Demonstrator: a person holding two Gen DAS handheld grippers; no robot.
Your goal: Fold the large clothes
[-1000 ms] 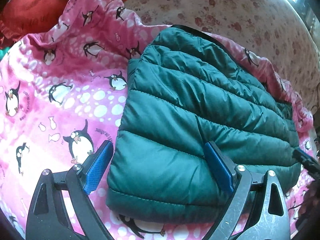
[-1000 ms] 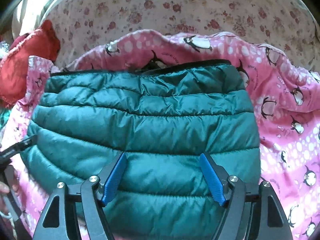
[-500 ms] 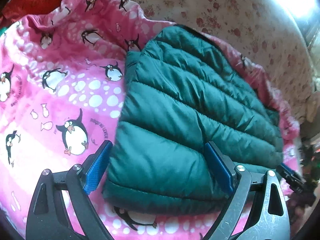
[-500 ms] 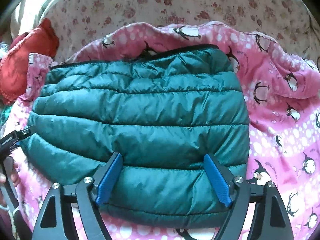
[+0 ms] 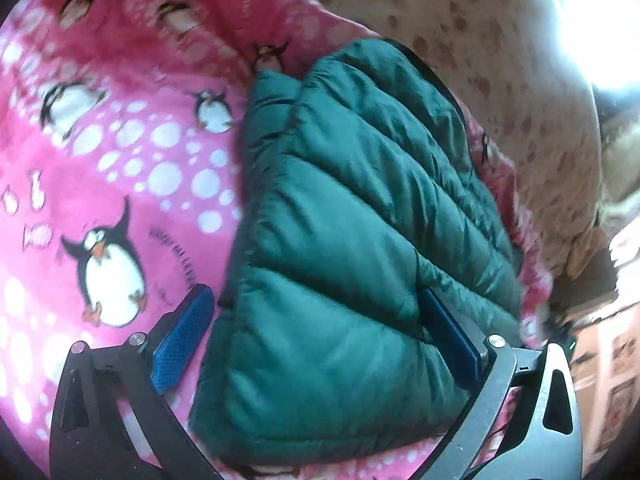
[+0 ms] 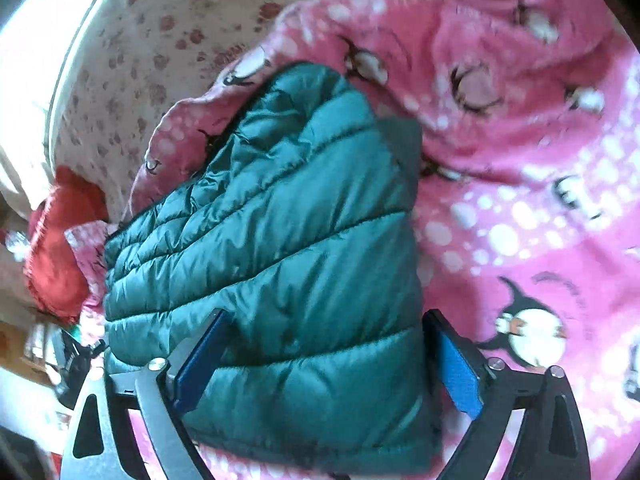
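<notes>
Folded jacket [image 5: 360, 248] on penguin blanket [image 5: 120, 168], near edge cut off behind both tools. Left hand-held gripper [image 5: 316, 340] and right hand-held gripper [image 6: 324, 360]: jaws wide apart, just opened, straddling jacket. Contact unclear; frames blurred.

The left gripper [image 5: 316, 340] and the right gripper [image 6: 328, 360] are standing wide at the bottom of their frames, jaws having just been opening, gripping nothing.

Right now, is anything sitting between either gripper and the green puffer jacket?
Nothing visible. The left gripper and right gripper both stand open directly over the folded green puffer jacket, which lies bare on the pink penguin blanket.
</notes>
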